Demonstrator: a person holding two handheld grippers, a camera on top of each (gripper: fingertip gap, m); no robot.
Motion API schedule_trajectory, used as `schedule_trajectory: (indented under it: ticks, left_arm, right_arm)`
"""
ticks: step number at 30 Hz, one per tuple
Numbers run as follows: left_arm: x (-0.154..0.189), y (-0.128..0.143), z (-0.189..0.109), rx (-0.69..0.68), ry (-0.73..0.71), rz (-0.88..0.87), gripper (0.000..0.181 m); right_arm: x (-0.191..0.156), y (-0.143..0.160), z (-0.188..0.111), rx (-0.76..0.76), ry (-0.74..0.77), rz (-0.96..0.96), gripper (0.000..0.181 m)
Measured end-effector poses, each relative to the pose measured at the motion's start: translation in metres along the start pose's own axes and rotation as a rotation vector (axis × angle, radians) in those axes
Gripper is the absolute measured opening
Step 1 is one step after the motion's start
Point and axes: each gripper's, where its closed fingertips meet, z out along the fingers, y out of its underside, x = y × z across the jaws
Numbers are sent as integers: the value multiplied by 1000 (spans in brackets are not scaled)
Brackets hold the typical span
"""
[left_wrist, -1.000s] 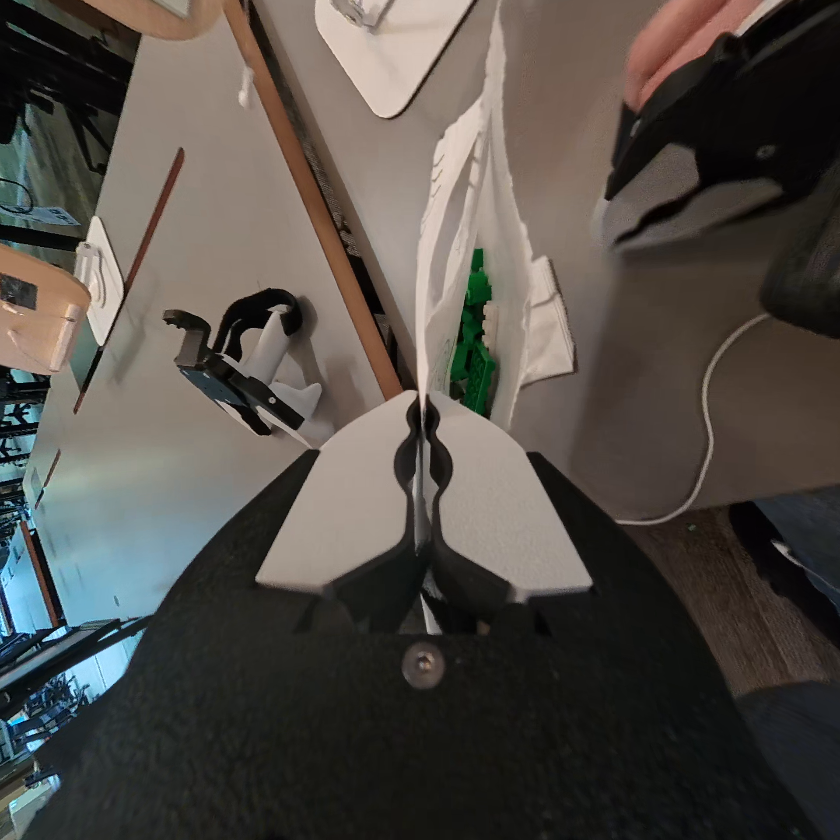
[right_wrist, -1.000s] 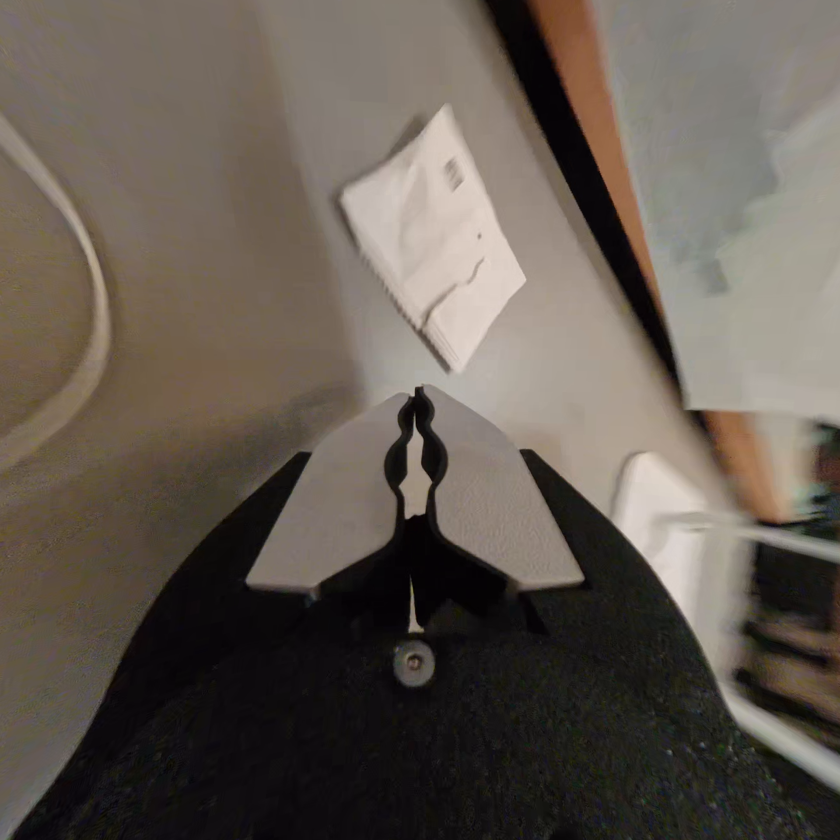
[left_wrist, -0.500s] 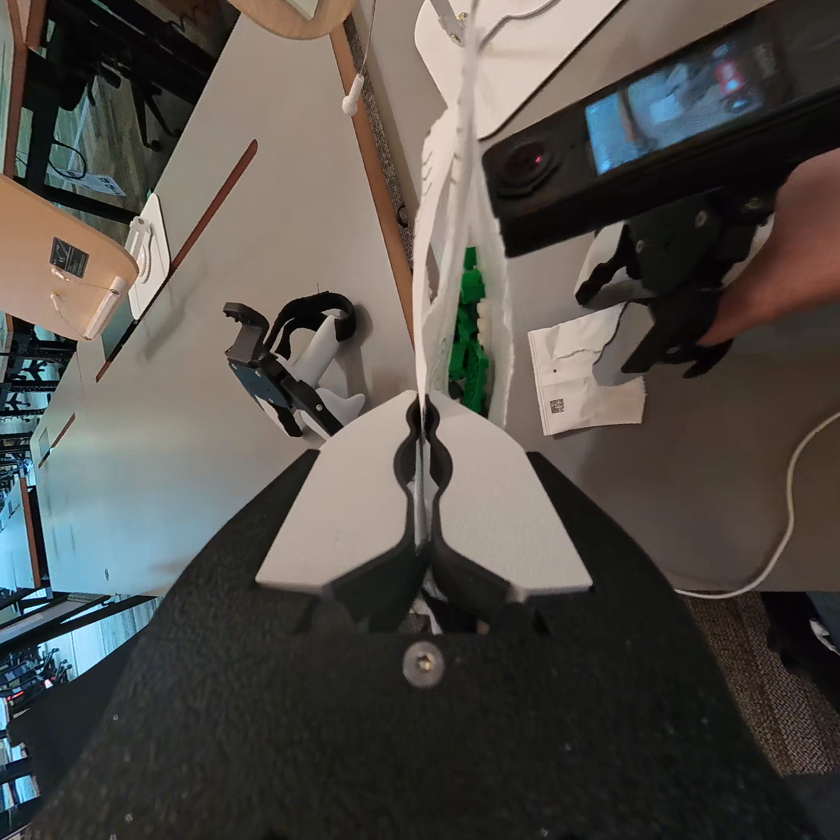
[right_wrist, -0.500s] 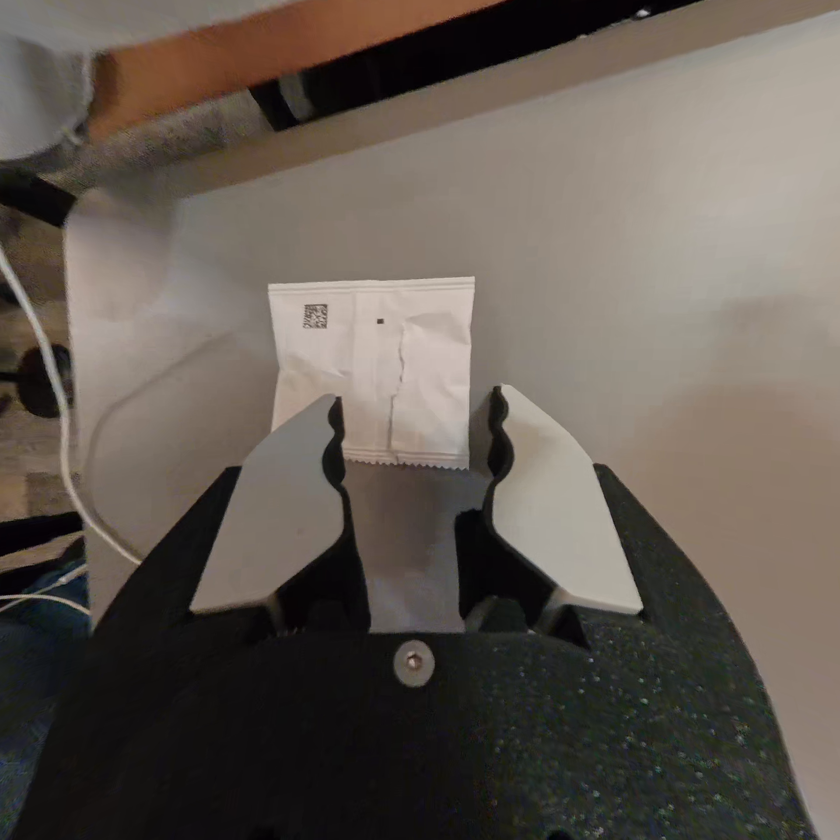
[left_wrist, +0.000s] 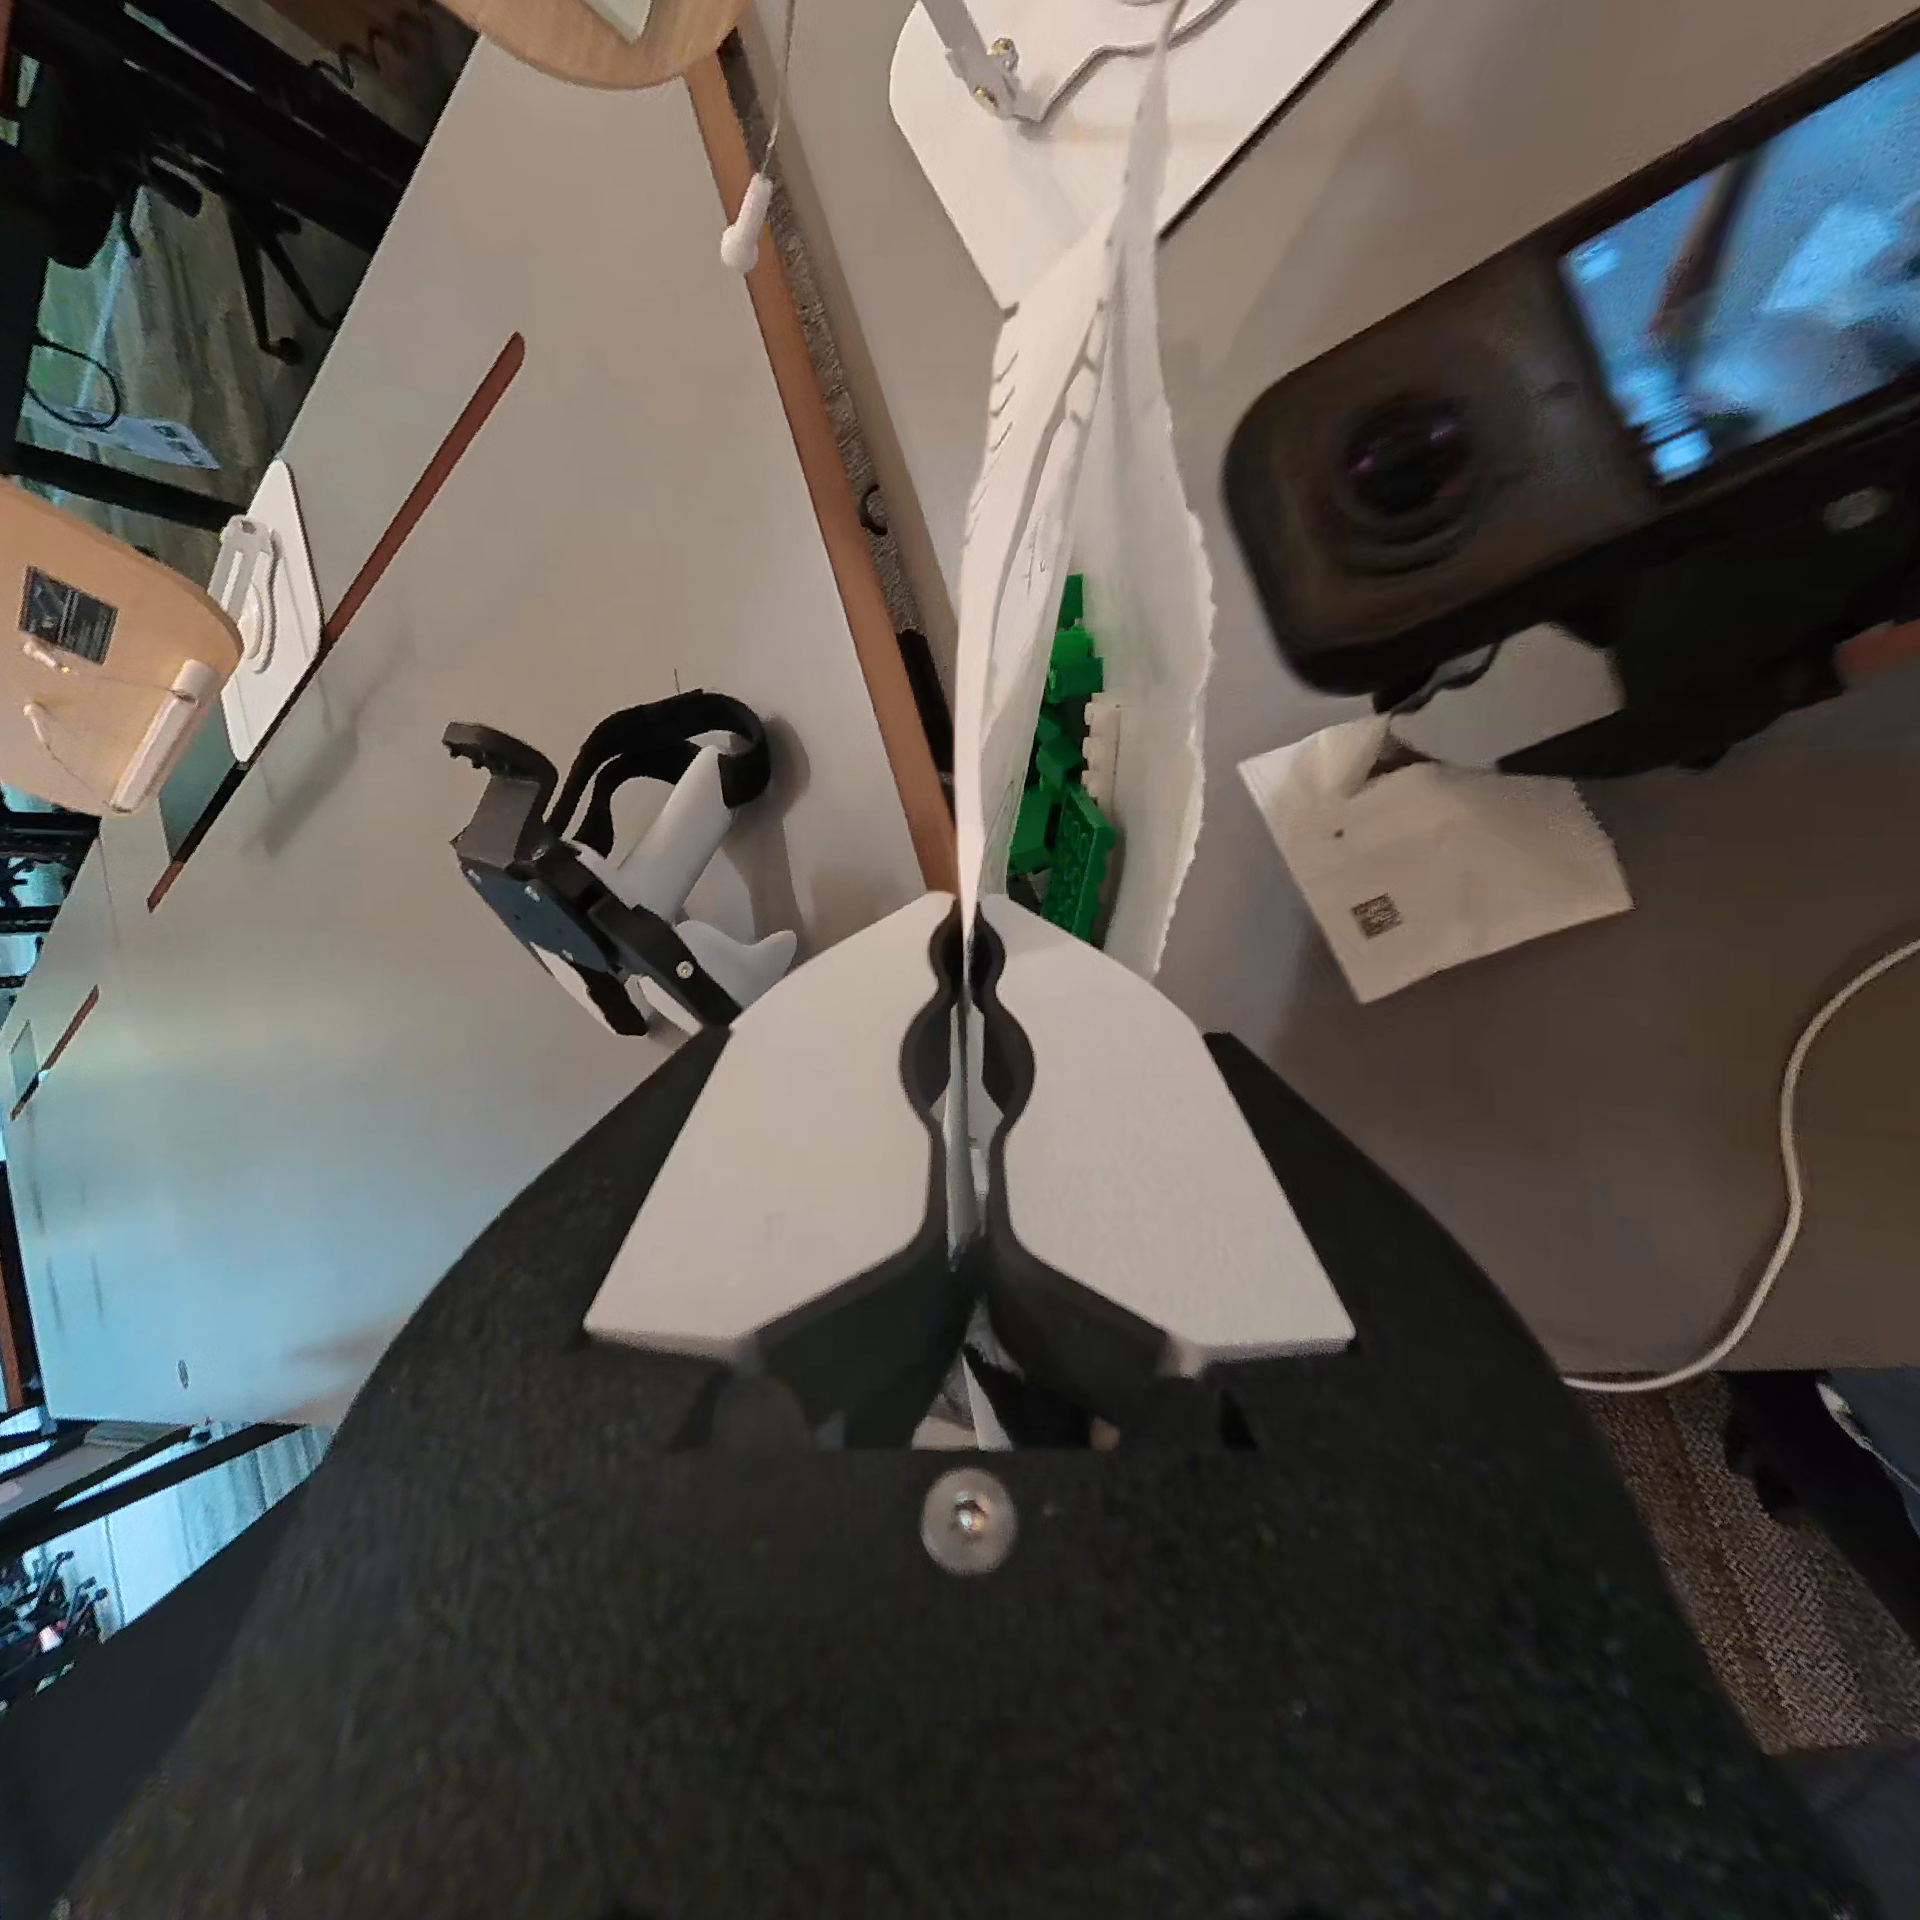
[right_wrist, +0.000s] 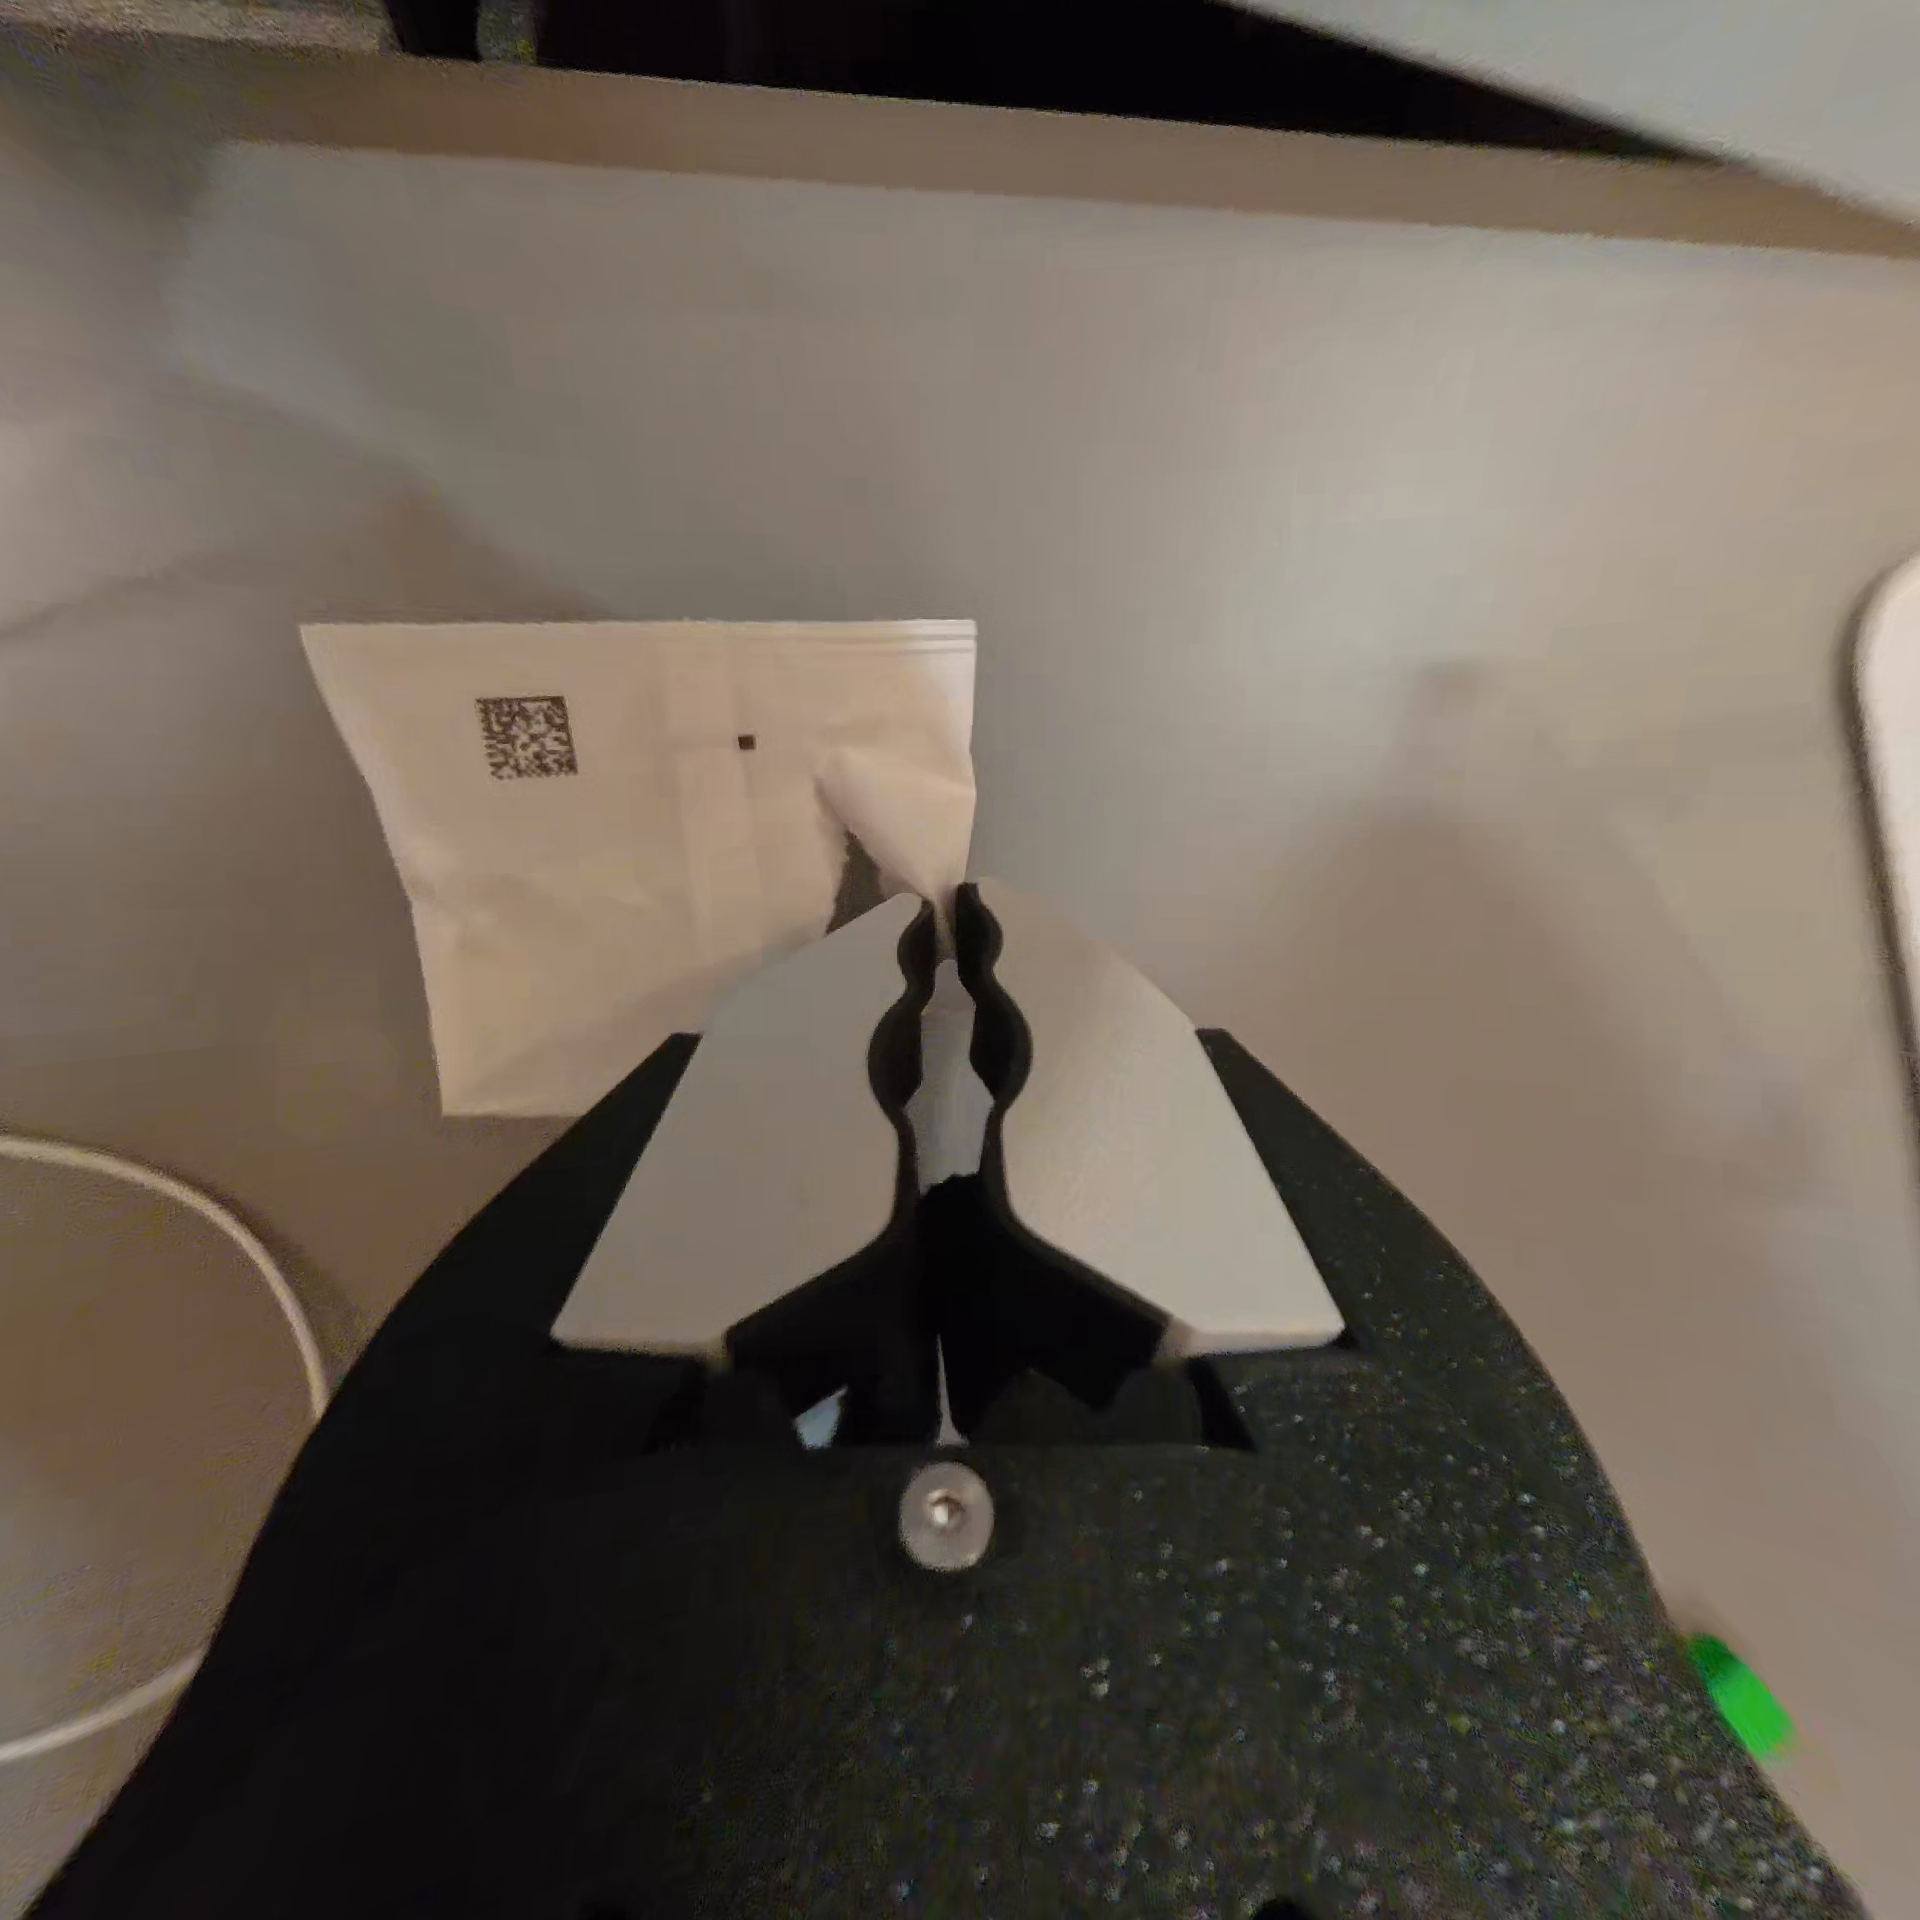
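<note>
My left gripper (left_wrist: 968, 914) is shut on the edge of a tall white paper bag (left_wrist: 1049, 499), torn open, with green toy bricks (left_wrist: 1065, 831) and a white brick inside. My right gripper (right_wrist: 943, 902) is shut on the torn corner of a small flat white paper packet (right_wrist: 582, 852) that lies on the grey table (right_wrist: 1351, 520). In the left wrist view the same packet (left_wrist: 1455, 894) lies right of the bag, with the right gripper (left_wrist: 1392, 743) pinching its upper corner under its black camera (left_wrist: 1455, 478).
A white cable (left_wrist: 1787, 1143) curves along the table's near right edge and also shows in the right wrist view (right_wrist: 260, 1278). A black and white handheld tool (left_wrist: 613, 873) lies on the neighbouring table. A white flat stand base (left_wrist: 997, 135) sits behind the bag. A wooden strip (left_wrist: 821, 457) divides the tables. The tips of one gripper are about 20 centimetres away from the tips of the other.
My right gripper has closed on the small packet's torn corner; half a second ago it was open just before it. The left gripper keeps its hold on the bag.
</note>
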Motion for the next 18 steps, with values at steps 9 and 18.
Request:
schedule_trajectory:
  ticks: [9, 18]
  left_arm:
    - [30, -11, 13, 32, 227, 16, 0]
    - [95, -38, 8, 66, 561, 52, 0]
  right_arm:
    - [43, 3, -189, 428, 543, -392, 4]
    - [28, -74, -285, 585, 1358, -984, 4]
